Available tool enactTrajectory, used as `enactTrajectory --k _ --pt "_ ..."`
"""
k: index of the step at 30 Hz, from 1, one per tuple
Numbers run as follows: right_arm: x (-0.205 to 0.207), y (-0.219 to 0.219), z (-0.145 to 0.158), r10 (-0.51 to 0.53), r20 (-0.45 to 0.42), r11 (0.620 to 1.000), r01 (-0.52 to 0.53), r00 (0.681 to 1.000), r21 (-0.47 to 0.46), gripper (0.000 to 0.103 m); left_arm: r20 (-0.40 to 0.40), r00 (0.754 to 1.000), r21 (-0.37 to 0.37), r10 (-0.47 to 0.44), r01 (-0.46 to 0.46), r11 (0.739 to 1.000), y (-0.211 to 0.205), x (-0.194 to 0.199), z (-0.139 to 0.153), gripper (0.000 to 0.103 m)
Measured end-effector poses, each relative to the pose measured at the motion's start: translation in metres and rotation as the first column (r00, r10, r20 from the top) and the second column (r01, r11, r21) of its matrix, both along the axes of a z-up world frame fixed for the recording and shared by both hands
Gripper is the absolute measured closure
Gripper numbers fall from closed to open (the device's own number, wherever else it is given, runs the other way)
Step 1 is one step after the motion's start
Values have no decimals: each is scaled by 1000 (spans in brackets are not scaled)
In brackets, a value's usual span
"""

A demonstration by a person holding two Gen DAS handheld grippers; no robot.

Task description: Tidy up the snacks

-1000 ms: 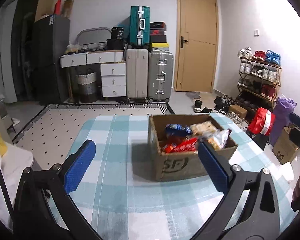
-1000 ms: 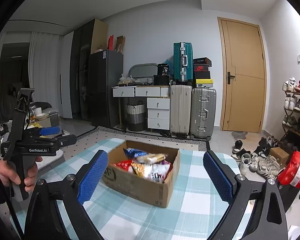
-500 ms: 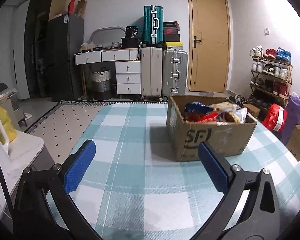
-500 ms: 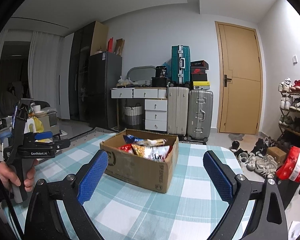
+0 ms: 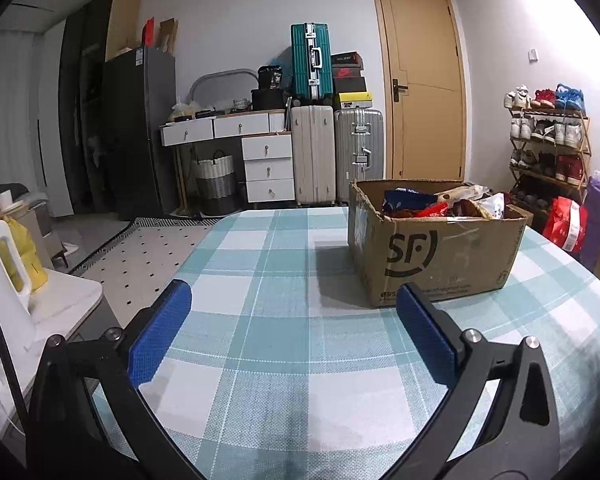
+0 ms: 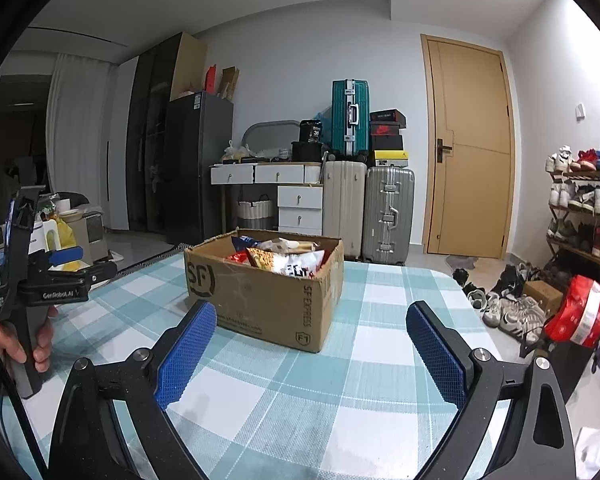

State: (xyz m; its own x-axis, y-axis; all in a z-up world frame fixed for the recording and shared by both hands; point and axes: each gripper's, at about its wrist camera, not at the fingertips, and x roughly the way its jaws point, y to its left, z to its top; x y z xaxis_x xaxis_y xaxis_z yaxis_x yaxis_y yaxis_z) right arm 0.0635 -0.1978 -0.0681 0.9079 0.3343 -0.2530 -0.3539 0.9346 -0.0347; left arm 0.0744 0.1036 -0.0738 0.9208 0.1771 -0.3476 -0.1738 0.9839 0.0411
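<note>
Our checked desk (image 5: 284,360) fills the lower frame; the cardboard box (image 6: 260,296) sits centre, snack bags (image 6: 296,262) heaped inside. Probably light, crinkly, slippery: pinch a top seam. Left hand-held gripper (image 5: 292,334) and right hand-held gripper (image 6: 312,354) gape empty.

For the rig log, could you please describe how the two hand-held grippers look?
Both look alike: the left hand-held gripper and the right hand-held gripper have black angular frames with silver bolts and blue textured pads. The left one's black body carries white "GenRobot.AI" lettering.
</note>
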Motion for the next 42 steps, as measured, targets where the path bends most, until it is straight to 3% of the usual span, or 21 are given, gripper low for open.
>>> enactTrajectory --k 9,14,42 --pt "14 -1 -9 -14 -71 1000 14 997 -10 4 8 1000 -49 13 -13 999 11 -5 0 1" --pt "15 -1 -11 -15 -68 1000 14 998 -5 1 40 999 -22 -9 10 1000 5 -10 2 1" --pt "17 1 -13 -15 -67 1000 14 998 -5 0 52 998 -36 19 -17 999 9 -12 0 1"
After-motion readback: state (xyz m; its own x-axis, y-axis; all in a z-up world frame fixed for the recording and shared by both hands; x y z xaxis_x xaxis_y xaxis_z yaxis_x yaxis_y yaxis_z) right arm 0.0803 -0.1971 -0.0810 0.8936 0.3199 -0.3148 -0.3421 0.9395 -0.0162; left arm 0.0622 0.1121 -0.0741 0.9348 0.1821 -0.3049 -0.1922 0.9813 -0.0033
